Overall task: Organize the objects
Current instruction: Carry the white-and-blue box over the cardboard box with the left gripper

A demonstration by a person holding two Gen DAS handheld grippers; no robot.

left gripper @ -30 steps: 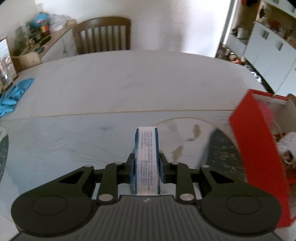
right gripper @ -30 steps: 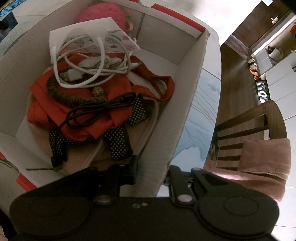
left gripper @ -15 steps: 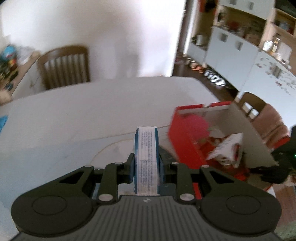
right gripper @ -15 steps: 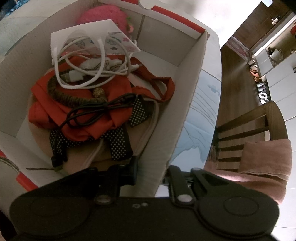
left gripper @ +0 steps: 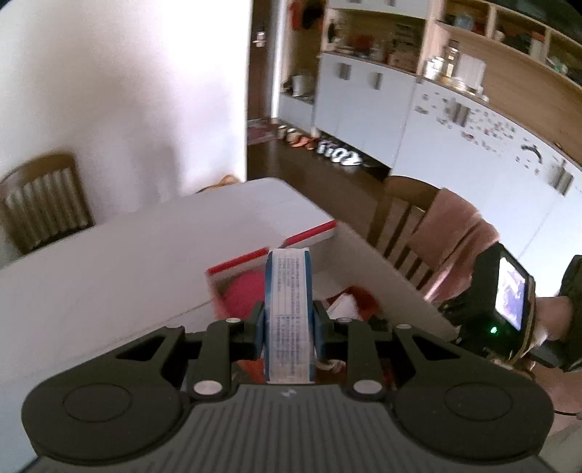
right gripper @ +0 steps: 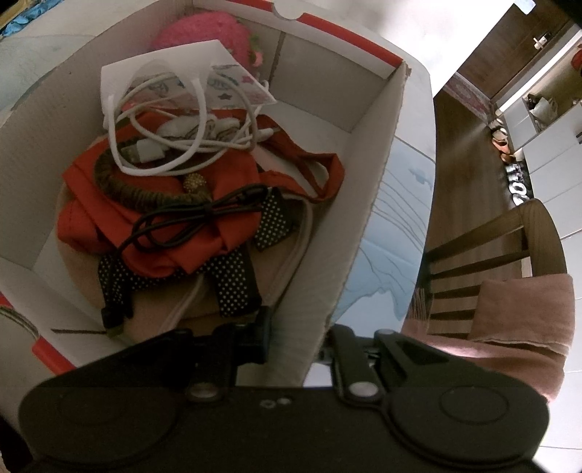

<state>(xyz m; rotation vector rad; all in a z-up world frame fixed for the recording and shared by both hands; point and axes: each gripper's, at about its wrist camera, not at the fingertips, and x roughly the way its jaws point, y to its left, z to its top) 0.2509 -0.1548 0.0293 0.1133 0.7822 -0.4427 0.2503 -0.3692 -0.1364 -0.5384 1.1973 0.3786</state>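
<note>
My left gripper (left gripper: 288, 325) is shut on a blue and white printed box (left gripper: 289, 309), held edge-up above the near end of the red and white cardboard box (left gripper: 385, 280). My right gripper (right gripper: 296, 338) is shut on that cardboard box's right wall (right gripper: 360, 203), one finger inside and one outside. Inside lie an orange cloth (right gripper: 189, 225), white cables (right gripper: 174, 145), a black cable (right gripper: 189, 218), a dotted black strap (right gripper: 232, 287), a brown braided band (right gripper: 145, 194), a white paper (right gripper: 171, 78) and a pink plush (right gripper: 203, 32).
The white table (left gripper: 109, 262) spreads left of the box. A wooden chair (left gripper: 43, 203) stands at the far left. Another chair with a pink cloth (right gripper: 509, 305) stands right of the table. White cupboards (left gripper: 418, 120) line the far wall.
My left gripper has swung right with the blue and white box and now sits over the cardboard box. My right gripper has kept its hold on the box wall.
</note>
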